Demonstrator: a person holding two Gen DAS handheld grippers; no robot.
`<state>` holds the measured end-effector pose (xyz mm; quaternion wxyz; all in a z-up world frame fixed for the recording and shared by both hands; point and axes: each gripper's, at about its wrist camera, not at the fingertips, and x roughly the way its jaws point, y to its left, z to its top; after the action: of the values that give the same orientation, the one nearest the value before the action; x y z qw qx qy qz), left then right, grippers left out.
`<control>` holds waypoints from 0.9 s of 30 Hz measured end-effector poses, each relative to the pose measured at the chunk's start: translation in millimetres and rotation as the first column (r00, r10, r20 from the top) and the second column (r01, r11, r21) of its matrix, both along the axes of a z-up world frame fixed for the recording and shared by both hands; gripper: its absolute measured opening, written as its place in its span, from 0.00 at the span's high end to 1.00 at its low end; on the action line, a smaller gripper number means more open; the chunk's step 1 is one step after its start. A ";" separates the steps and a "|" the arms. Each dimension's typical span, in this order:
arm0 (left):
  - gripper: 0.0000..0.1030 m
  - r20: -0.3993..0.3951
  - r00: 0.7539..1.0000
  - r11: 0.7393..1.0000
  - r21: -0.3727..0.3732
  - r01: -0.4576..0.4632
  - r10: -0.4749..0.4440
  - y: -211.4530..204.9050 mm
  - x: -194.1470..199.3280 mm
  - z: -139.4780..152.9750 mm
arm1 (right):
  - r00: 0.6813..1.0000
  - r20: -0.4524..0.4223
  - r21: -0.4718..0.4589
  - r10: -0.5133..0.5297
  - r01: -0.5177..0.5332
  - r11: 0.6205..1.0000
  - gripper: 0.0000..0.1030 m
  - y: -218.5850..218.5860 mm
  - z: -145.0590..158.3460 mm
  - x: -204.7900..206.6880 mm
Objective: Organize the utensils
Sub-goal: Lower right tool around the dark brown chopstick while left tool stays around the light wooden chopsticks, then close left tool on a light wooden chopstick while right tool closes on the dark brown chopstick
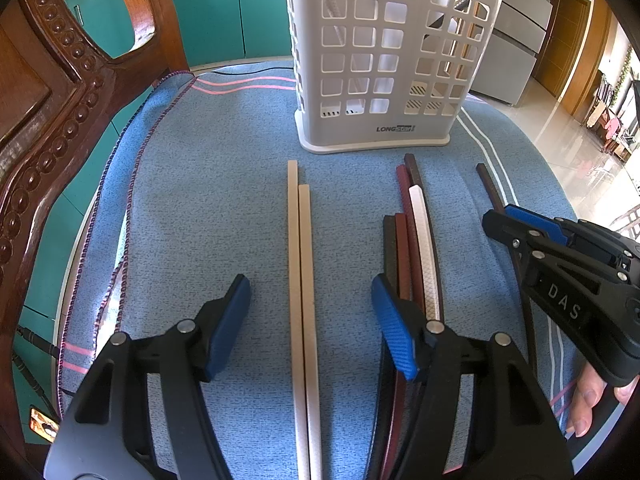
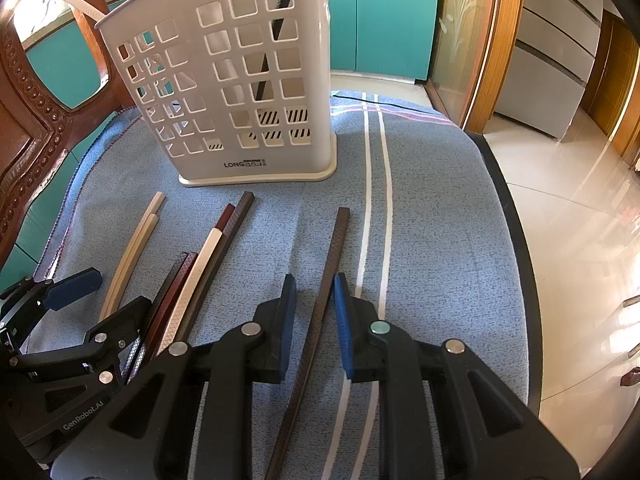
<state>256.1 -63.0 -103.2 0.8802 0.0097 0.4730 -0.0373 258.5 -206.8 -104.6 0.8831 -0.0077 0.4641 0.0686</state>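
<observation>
Two cream chopsticks [image 1: 303, 300] lie side by side on the blue cloth [image 1: 192, 208], between the wide-apart fingers of my open left gripper [image 1: 312, 324]; neither pad touches them. A single dark brown chopstick [image 2: 326, 280] lies between the fingers of my right gripper [image 2: 314, 304]. Its jaws are narrow but open, with a gap showing at the left pad. A bundle of dark, red and white chopsticks [image 1: 416, 240] lies between the two grippers. Ahead stands the white perforated holder [image 1: 384, 52], with a dark chopstick [image 2: 272, 52] and a white one [image 2: 68, 0] inside.
A carved wooden chair back [image 1: 48, 120] rises at the left, teal cabinets [image 1: 224, 8] behind it. The table's dark edge [image 2: 516, 240] drops off to a tiled floor on the right. A person's fingers [image 1: 588, 400] show under the right gripper [image 1: 498, 216].
</observation>
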 end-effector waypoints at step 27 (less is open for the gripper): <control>0.88 0.073 0.997 0.996 -0.092 -0.001 0.008 39.4 -9.3 18.6 | 1.000 0.000 0.002 0.000 0.000 1.000 0.81 0.9 -0.1 0.3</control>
<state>246.9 -23.6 -84.6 0.8966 -0.0305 0.4381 -0.0565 258.8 -205.9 -104.6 0.8830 -0.0069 0.4643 0.0690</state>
